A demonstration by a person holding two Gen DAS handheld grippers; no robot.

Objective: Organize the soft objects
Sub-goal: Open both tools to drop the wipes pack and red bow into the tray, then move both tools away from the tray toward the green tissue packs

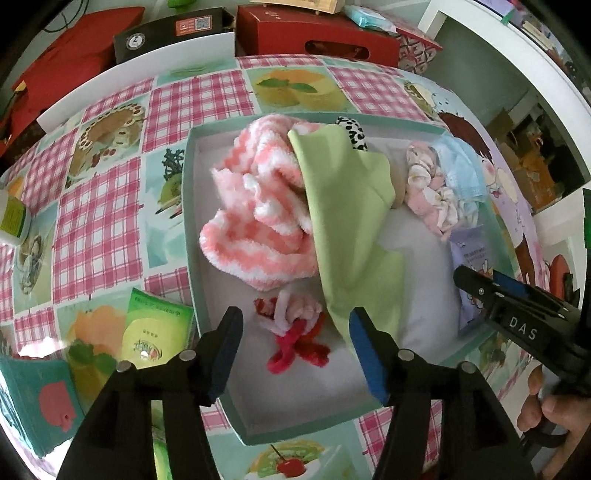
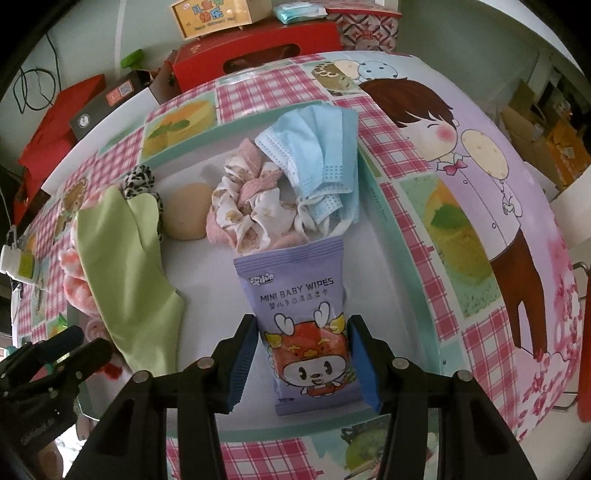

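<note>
A teal-rimmed white box (image 1: 190, 206) holds soft things: a pink-and-white fluffy cloth (image 1: 255, 206), a green cloth (image 1: 351, 206), a pink scrunchie (image 1: 428, 192), blue face masks (image 1: 461, 170) and a red-and-pink pipe-cleaner flower (image 1: 295, 332). My left gripper (image 1: 295, 354) is open and empty just above the flower. My right gripper (image 2: 303, 362) is open, its pads either side of a purple baby-wipes pack (image 2: 303, 306) lying in the box (image 2: 406, 258). The green cloth (image 2: 125, 266), scrunchie (image 2: 251, 206) and masks (image 2: 317, 155) also show there.
A green sachet (image 1: 155, 332) and a teal card (image 1: 37, 398) lie on the checked tablecloth left of the box. A white bottle (image 1: 13, 221) is at the far left. Red and black boxes (image 1: 314, 33) stand behind the table. A beige sponge (image 2: 184, 214) sits in the box.
</note>
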